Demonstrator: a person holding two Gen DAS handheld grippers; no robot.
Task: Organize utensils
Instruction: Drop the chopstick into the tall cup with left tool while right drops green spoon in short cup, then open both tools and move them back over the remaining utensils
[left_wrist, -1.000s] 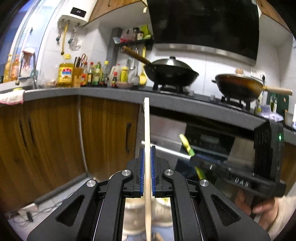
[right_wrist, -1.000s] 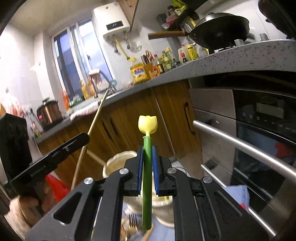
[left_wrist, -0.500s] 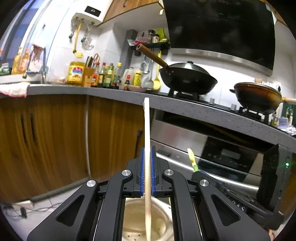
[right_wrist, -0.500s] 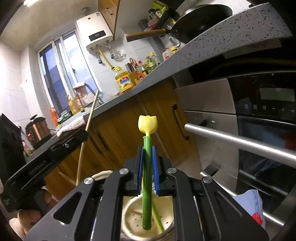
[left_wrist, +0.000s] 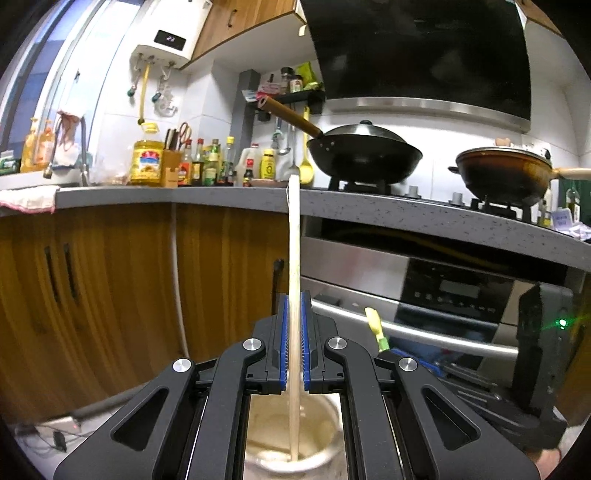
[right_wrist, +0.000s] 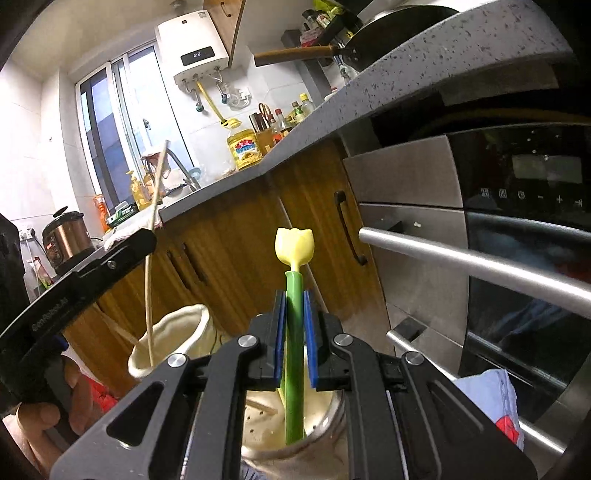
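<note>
Left wrist, chopstick (left_wrist: 294, 258) inside holder rim (left_wrist: 325, 458) (snug)

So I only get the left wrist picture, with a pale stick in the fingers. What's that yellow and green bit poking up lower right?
Observer: It's a green-handled utensil with a yellow tulip-shaped top, clamped upright by the fingers of the right gripper.
Operator: Headed the same place as my stick?
Observer: No. Its lower end sits in a metal-walled holder; your stick dips into a separate cream holder beside it.
Operator: Anything in the metal one already?
Observer: A thin pale stick lies inside, over a perforated bottom.
</note>
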